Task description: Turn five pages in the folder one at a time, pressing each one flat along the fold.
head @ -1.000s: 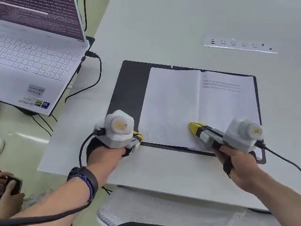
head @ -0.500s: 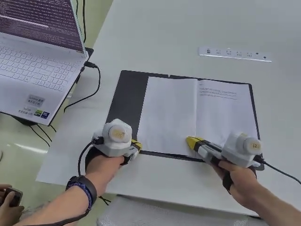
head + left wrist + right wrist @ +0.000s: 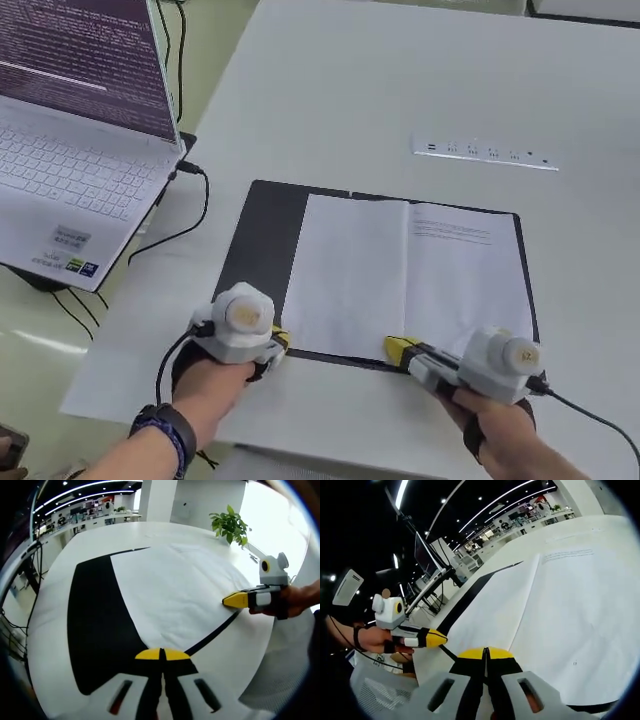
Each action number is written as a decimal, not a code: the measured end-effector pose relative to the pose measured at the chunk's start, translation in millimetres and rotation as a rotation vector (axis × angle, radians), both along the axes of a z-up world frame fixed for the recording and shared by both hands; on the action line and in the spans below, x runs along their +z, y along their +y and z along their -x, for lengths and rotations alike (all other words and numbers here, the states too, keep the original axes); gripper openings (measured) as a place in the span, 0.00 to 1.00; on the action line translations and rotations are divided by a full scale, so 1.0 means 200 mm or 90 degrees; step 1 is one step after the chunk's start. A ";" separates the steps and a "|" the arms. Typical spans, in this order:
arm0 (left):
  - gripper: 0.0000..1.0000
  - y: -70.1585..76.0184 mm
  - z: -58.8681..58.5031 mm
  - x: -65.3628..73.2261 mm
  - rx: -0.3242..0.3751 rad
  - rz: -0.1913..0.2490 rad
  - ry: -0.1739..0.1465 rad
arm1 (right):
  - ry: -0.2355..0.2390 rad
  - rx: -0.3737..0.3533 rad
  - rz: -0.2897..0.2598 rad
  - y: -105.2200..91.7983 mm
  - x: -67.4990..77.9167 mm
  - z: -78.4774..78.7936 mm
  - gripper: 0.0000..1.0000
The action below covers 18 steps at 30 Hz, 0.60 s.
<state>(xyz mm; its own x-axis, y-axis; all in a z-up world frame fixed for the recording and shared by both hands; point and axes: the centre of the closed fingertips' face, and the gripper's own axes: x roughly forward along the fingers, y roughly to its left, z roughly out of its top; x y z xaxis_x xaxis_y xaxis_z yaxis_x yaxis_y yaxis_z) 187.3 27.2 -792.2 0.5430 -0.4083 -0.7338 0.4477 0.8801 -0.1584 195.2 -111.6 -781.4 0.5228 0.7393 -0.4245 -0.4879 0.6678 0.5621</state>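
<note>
The folder (image 3: pixel 262 235) is lying open on the counter (image 3: pixel 380 70). Its black cover is showing along the left, a blank page (image 3: pixel 345 270) is sitting left of the fold (image 3: pixel 406 270), and a page with a few printed lines (image 3: pixel 465 285) is sitting right of it.

The left gripper (image 3: pixel 280 342) is waiting at the folder's near edge, by the blank page's near corner, its fingers (image 3: pixel 149 654) pressed together on nothing. Parked there, it is probably sitting where a turning sheet would land, so the sheet may be catching on it and buckling. If it is not pinning the cover, the folder may be sliding on the smooth counter.

The right gripper (image 3: pixel 398 348) is lying at the folder's near edge, at the foot of the fold, with its fingers (image 3: pixel 472 654) also together and empty. A closed tip nudging the stack is likely to lift two sheets at once and spoil the count. Dragging it hard could crease or tear thin paper. Pressing only the fold's near end may be letting the page spring back.

An open laptop (image 3: pixel 70 150) is standing left of the folder. Its cable (image 3: pixel 190 215) is curling toward the folder's left edge but staying apart from it. A power strip (image 3: pixel 485 153) is lying well beyond the folder's far right corner. Nothing is resting on the pages.
</note>
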 end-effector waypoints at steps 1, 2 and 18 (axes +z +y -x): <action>0.00 0.00 0.00 0.00 0.001 0.000 -0.001 | 0.001 -0.003 0.000 0.00 0.00 0.00 0.00; 0.00 0.00 0.00 0.00 0.002 -0.001 -0.001 | 0.003 -0.007 0.001 0.00 0.00 0.00 0.00; 0.00 0.01 0.00 0.00 0.063 0.011 0.015 | 0.029 -0.019 0.026 0.01 0.00 0.01 0.00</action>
<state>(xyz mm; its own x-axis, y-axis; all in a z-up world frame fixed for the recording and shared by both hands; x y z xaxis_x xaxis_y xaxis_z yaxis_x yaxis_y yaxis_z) 187.8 28.8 -792.5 0.5635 -0.3663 -0.7405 0.3551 0.9167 -0.1833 192.7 -110.5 -780.5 0.5245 0.7047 -0.4777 -0.4419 0.7050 0.5547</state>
